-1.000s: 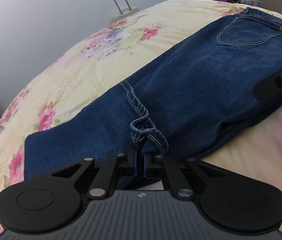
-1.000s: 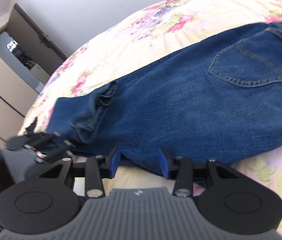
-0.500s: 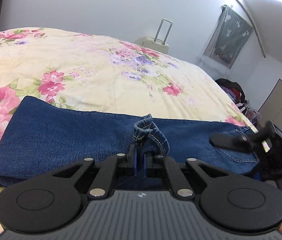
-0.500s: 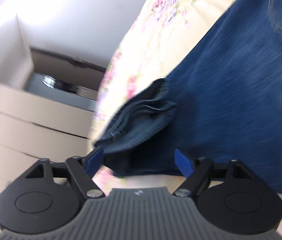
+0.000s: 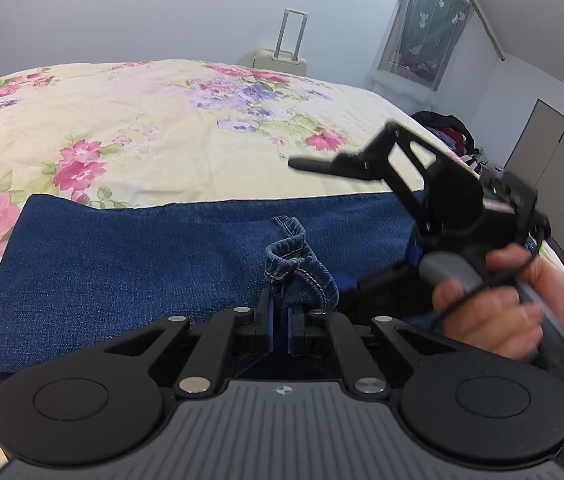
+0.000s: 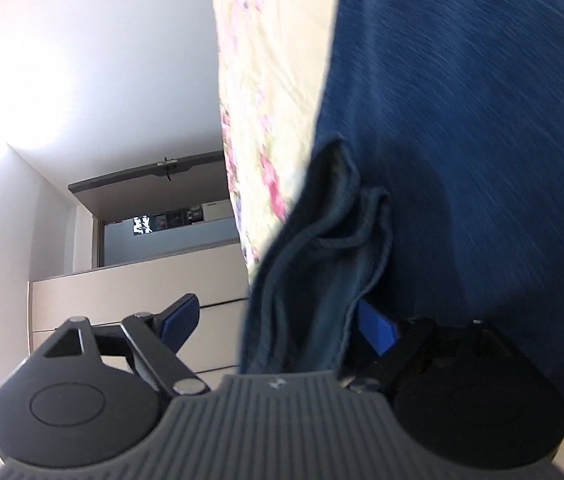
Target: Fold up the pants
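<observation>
Pants (image 5: 130, 264): one pair, folded along bed (image 5: 154, 128) near edge | left gripper (image 5: 280, 326): jaws clamped on hem | right gripper (image 6: 278, 326): jaws spread wide, hem fold between, ungripped

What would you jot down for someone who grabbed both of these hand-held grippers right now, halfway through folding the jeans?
Left gripper: shut on the bunched hem.
Right gripper: wide open, a fold of denim between its fingers, not pinched.
Jeans: on the floral bedspread, leg end doubled over the rest.
Done: legs folded once.
Left: probably grip with the right, carry the fold across, smooth flat.
</observation>
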A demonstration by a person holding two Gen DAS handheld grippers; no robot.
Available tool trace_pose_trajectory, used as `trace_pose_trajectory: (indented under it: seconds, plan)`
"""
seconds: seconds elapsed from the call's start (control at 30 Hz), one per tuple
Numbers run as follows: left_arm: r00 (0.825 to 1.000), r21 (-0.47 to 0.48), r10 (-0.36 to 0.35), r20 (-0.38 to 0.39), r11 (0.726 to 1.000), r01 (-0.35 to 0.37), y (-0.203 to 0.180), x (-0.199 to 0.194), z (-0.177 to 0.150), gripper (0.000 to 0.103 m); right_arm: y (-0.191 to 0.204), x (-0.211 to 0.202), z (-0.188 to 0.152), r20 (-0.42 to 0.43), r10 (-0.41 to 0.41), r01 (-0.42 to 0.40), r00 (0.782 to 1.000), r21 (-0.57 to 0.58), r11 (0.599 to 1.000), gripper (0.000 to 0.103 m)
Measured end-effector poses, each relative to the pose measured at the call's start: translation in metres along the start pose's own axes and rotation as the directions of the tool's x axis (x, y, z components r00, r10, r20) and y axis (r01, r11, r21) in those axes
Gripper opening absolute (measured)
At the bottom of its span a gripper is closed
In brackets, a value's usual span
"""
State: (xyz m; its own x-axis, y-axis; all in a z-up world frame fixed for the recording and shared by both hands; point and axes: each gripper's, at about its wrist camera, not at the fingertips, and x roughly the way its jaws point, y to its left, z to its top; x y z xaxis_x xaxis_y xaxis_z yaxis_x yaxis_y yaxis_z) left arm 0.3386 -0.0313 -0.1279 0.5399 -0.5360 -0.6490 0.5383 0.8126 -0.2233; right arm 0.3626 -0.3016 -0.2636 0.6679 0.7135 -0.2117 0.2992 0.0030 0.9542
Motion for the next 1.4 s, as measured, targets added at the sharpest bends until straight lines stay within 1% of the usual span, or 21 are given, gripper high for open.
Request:
trace_pose_trajectory:
  seconds: [0.07, 0.17, 0.27, 0.33, 0.43, 0.57, 0.63, 0.7, 0.8, 0.9, 0.97, 1.0, 1.07, 1.1, 1.13, 1.2, 1.23, 1.3, 1.33, 1.37, 1.4]
  plan:
    - [1.000, -0.030, -0.005, 0.018, 1.000, 0.005, 0.004, -0.003, 0.000, 0.006, 0.010, 0.004, 0.005, 0.013, -0.007, 0.007, 1.000, -0.036, 0.999, 0.082]
    - [0.999, -0.110, -0.020, 0.049, 0.994, 0.026, 0.013, -0.008, 0.005, 0.006, 0.023, 0.006, 0.005, 0.031, -0.080, 0.083, 0.996, -0.090, 0.993, 0.082]
    - [0.998, -0.111, -0.025, 0.061, 0.993, 0.032, 0.013, -0.009, 0.010, 0.006, 0.020, 0.000, -0.008, 0.039, -0.107, 0.111, 0.993, -0.113, 0.987, 0.082]
    - [0.998, -0.115, -0.026, 0.064, 0.993, 0.034, 0.014, -0.010, 0.012, 0.006, 0.009, -0.001, -0.014, 0.029, -0.114, 0.116, 0.993, -0.066, 0.991, 0.082]
    - [0.998, -0.116, -0.027, 0.062, 0.993, 0.034, 0.015, -0.011, 0.012, 0.006, -0.006, 0.008, -0.017, 0.005, -0.070, 0.070, 0.998, 0.023, 0.997, 0.083]
    - [0.999, -0.047, -0.007, 0.031, 0.999, 0.008, 0.008, -0.010, 0.007, 0.006, -0.008, 0.025, -0.007, 0.023, 0.020, -0.023, 1.000, 0.115, 0.993, 0.083]
    - [1.000, 0.027, 0.012, 0.008, 1.000, -0.012, 0.001, -0.007, 0.001, 0.005, 0.001, 0.028, 0.000, 0.042, 0.067, -0.072, 0.997, 0.117, 0.991, 0.083]
    - [0.999, 0.120, 0.034, -0.029, 0.992, -0.030, -0.008, 0.000, -0.006, 0.005, 0.014, 0.027, 0.008, 0.052, 0.046, -0.050, 0.998, 0.077, 0.996, 0.083]
    - [0.993, 0.207, 0.065, -0.094, 0.977, -0.044, -0.016, 0.014, -0.018, 0.006, 0.036, 0.033, 0.014, 0.040, -0.062, 0.063, 0.997, -0.044, 0.997, 0.082]
    - [0.990, 0.205, 0.064, -0.124, 0.978, -0.037, -0.014, 0.022, -0.025, 0.006, 0.049, 0.045, 0.013, 0.025, -0.183, 0.185, 0.983, -0.170, 0.968, 0.068]
    - [0.988, 0.202, 0.060, -0.145, 0.979, -0.030, -0.012, 0.026, -0.029, 0.006, 0.054, 0.052, 0.013, 0.034, -0.243, 0.244, 0.969, -0.232, 0.942, 0.051]
    - [0.987, 0.194, 0.057, -0.148, 0.981, -0.027, -0.010, 0.027, -0.029, 0.006, 0.054, 0.053, 0.014, 0.036, -0.265, 0.266, 0.963, -0.254, 0.930, 0.046]
    - [0.986, 0.174, 0.046, -0.158, 0.985, -0.018, -0.007, 0.028, -0.029, 0.009, 0.049, 0.054, 0.013, 0.039, -0.296, 0.295, 0.955, -0.272, 0.916, 0.017]
    - [0.986, 0.168, 0.045, -0.162, 0.986, -0.018, -0.006, 0.027, -0.029, 0.015, 0.044, 0.054, 0.013, 0.042, -0.311, 0.310, 0.949, -0.278, 0.909, 0.014]
    - [0.986, 0.171, 0.047, -0.160, 0.985, -0.019, -0.006, 0.026, -0.029, 0.015, 0.045, 0.053, 0.014, 0.045, -0.315, 0.314, 0.948, -0.287, 0.905, 0.010]
    - [0.987, 0.190, 0.058, -0.150, 0.981, -0.029, -0.008, 0.020, -0.029, 0.029, 0.039, 0.053, 0.011, 0.056, -0.314, 0.314, 0.948, -0.333, 0.889, 0.004]
    - [0.988, 0.192, 0.057, -0.143, 0.981, -0.029, -0.009, 0.015, -0.028, 0.031, 0.037, 0.051, 0.009, 0.066, -0.321, 0.322, 0.945, -0.368, 0.872, 0.004]
    - [0.992, 0.180, 0.051, -0.118, 0.983, -0.030, -0.006, 0.001, -0.026, 0.043, 0.053, 0.055, 0.003, 0.084, -0.325, 0.328, 0.942, -0.435, 0.839, 0.003]
    - [0.994, 0.171, 0.047, -0.099, 0.985, -0.030, -0.004, -0.008, -0.024, 0.046, 0.060, 0.059, 0.001, 0.095, -0.329, 0.333, 0.939, -0.477, 0.813, 0.003]
    - [0.996, 0.163, 0.046, -0.077, 0.986, -0.033, -0.002, -0.019, -0.023, 0.052, 0.074, 0.060, -0.004, 0.112, -0.339, 0.345, 0.934, -0.529, 0.775, 0.003]
    - [0.997, 0.159, 0.054, -0.049, 0.986, -0.046, 0.001, -0.030, -0.020, 0.054, 0.089, 0.062, -0.009, 0.131, -0.349, 0.358, 0.928, -0.576, 0.735, 0.003]
